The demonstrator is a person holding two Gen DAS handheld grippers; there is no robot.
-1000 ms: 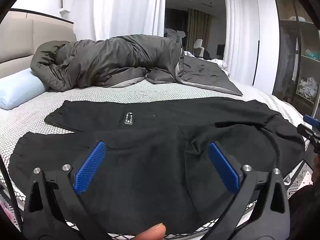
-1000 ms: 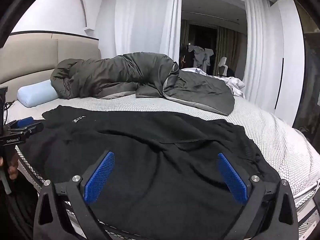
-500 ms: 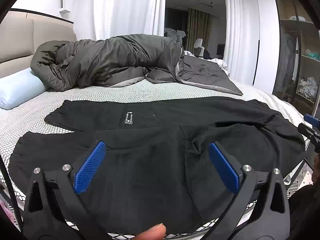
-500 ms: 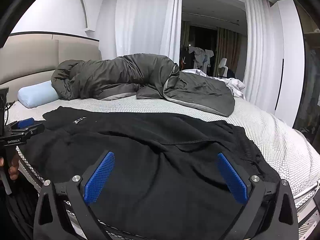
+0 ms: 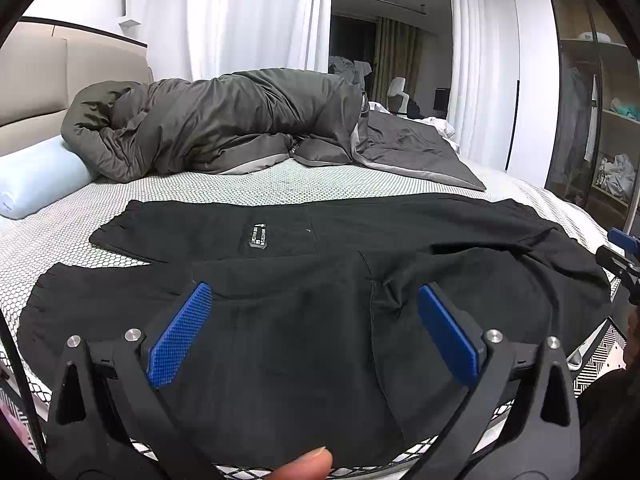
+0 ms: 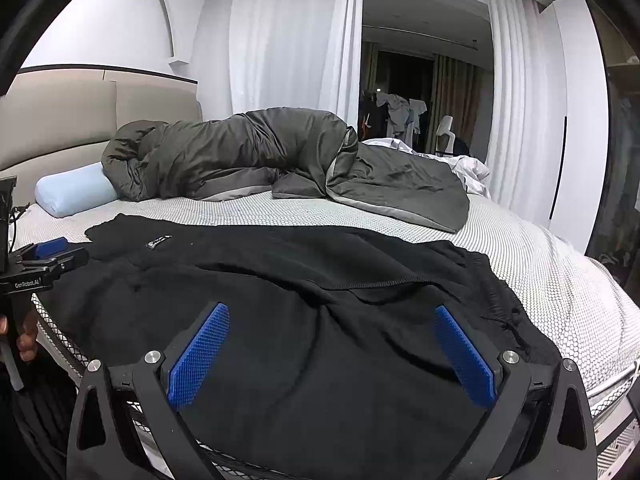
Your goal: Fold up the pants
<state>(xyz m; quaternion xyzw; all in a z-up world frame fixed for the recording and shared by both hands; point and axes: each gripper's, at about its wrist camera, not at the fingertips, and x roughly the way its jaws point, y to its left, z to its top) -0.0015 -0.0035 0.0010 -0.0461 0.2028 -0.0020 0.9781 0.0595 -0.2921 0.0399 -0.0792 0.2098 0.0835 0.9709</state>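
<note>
Hovering over the near edge of the bed (image 5: 256, 184): your left gripper (image 5: 314, 300), fingers spread wide, nothing between them; your right gripper (image 6: 332, 320), fingers likewise spread and empty. Under both: black pants (image 5: 320, 280), laid flat across the near half of the bed, one layer overlapping another, a small label (image 5: 258, 236) facing up on the farther layer. Far side: grey duvet (image 5: 224, 128), bunched in a long heap. Far left corner: pale blue pillow (image 5: 36, 180), touching the duvet, below the headboard (image 5: 60, 80).
</note>
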